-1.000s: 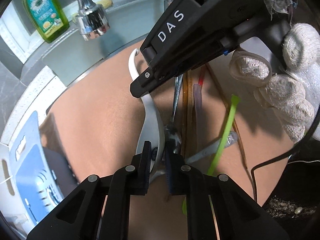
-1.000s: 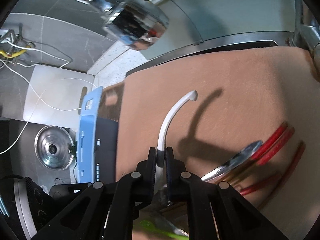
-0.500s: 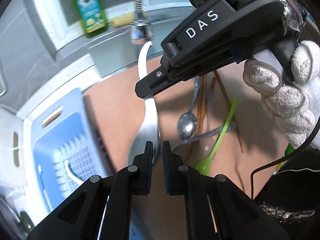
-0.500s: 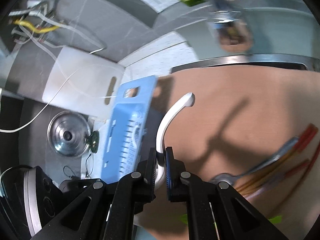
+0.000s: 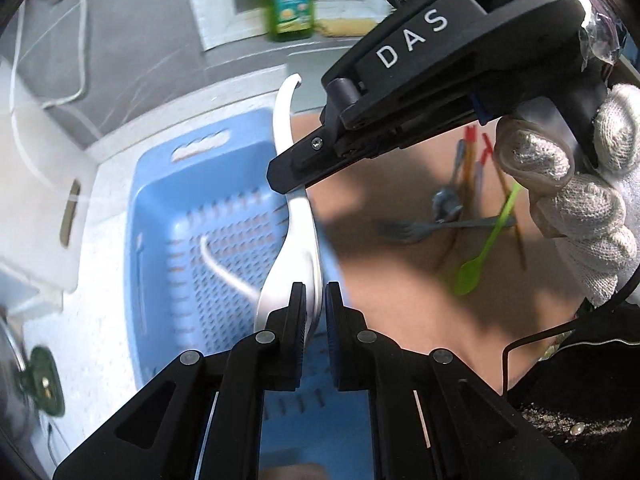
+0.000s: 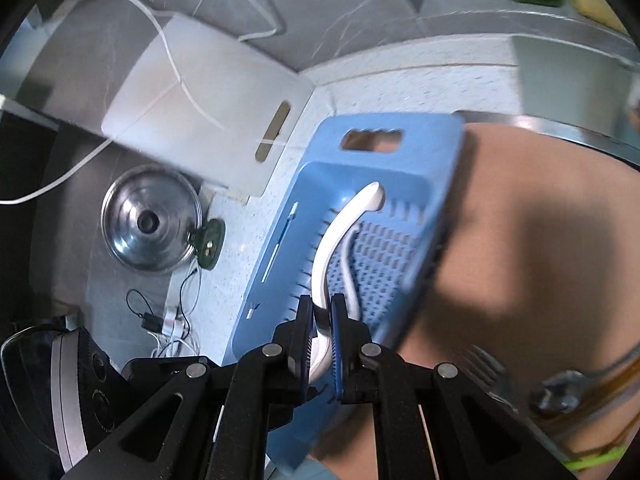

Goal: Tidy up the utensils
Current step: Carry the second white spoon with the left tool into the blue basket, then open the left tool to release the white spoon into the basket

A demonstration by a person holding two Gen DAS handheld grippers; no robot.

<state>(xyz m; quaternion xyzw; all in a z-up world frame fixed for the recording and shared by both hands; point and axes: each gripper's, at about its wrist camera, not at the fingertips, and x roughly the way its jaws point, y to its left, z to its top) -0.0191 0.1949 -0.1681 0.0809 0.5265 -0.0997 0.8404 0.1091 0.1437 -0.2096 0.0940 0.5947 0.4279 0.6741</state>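
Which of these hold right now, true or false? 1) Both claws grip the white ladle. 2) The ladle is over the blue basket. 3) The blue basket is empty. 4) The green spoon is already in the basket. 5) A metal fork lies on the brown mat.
1) True: the left claw pinches the white ladle at its bowl, the right claw on its handle.
2) True: it hangs above the blue basket.
3) False: a white utensil already lies inside.
4) False: the green spoon lies on the brown mat.
5) True: the metal fork lies there.
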